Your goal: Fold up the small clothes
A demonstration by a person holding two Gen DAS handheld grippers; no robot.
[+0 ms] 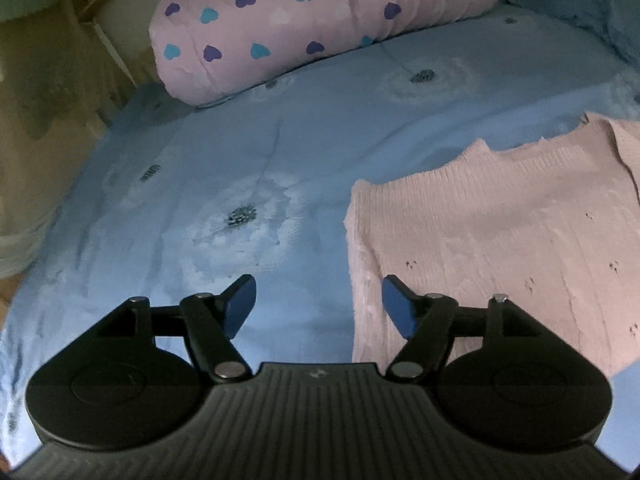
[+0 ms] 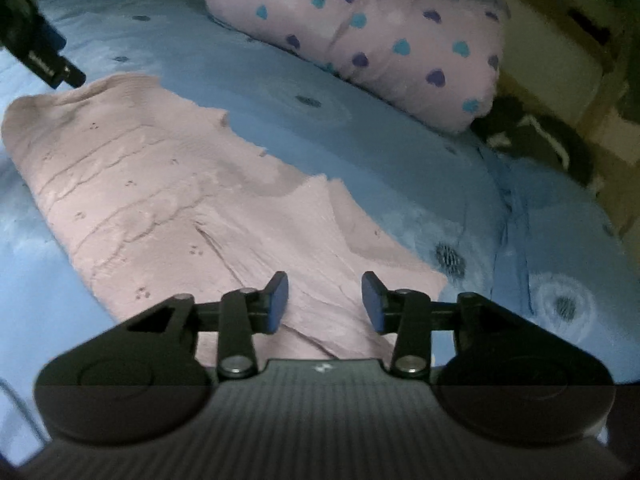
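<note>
With both grippers (image 1: 319,307) (image 2: 325,303) parted and empty over the pink top (image 2: 168,184) lying folded on the bed (image 1: 240,152), we judge a fold done; regrip next.

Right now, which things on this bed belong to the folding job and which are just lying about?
For the job:
pink knitted sweater
left tongs, open
right tongs, open

Lying about:
pink heart-print bolster pillow
blue dandelion-print bedsheet
dark cloth by the bed edge
</note>
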